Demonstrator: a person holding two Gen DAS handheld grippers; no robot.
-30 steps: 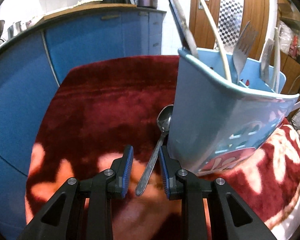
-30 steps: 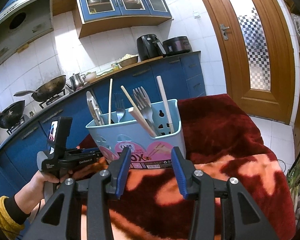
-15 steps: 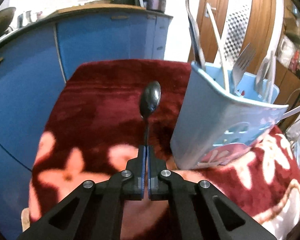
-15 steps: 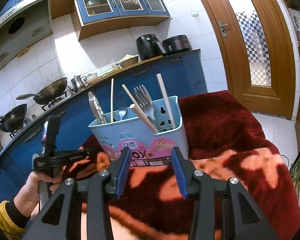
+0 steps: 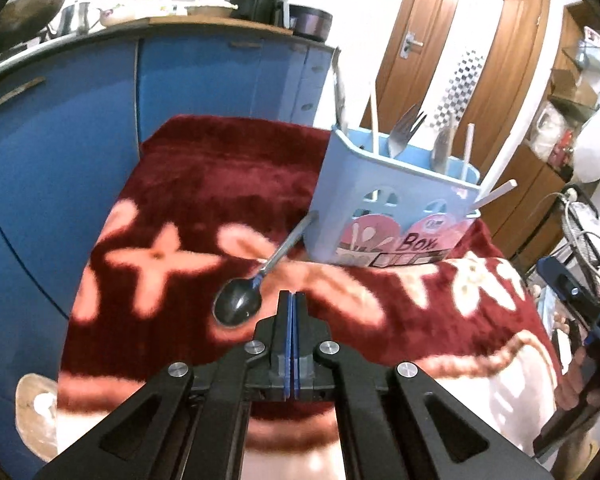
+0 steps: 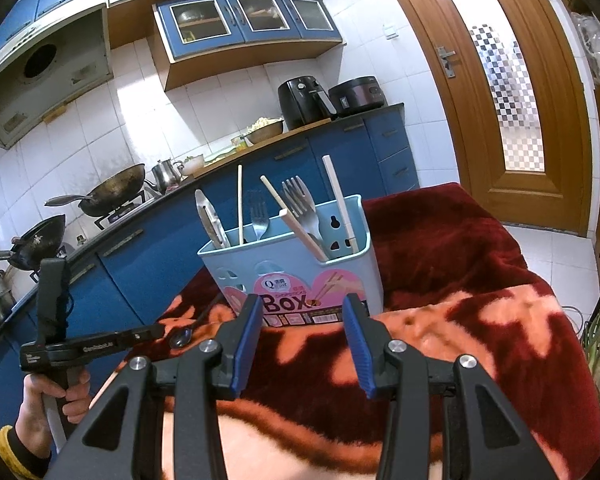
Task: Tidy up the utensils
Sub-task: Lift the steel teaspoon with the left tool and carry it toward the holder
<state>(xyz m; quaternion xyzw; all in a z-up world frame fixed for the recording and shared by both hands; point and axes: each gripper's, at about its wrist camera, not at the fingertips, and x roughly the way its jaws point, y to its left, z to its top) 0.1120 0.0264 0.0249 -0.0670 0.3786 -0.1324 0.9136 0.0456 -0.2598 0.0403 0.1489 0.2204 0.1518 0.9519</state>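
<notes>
Left wrist: spoon (image 5: 244,298) on blanket, just left of shut tongs (image 5: 290,300)

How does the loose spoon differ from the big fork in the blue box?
The spoon lies flat on the red blanket, outside the blue box; the fork stands upright inside it. The spoon's bowl points toward the left gripper; the fork's tines point up. Both are bare metal.

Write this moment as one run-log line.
left gripper: shut, empty | right gripper: open | dark metal spoon: on red floral blanket, beside left gripper | light blue plastic utensil box: upright
</notes>
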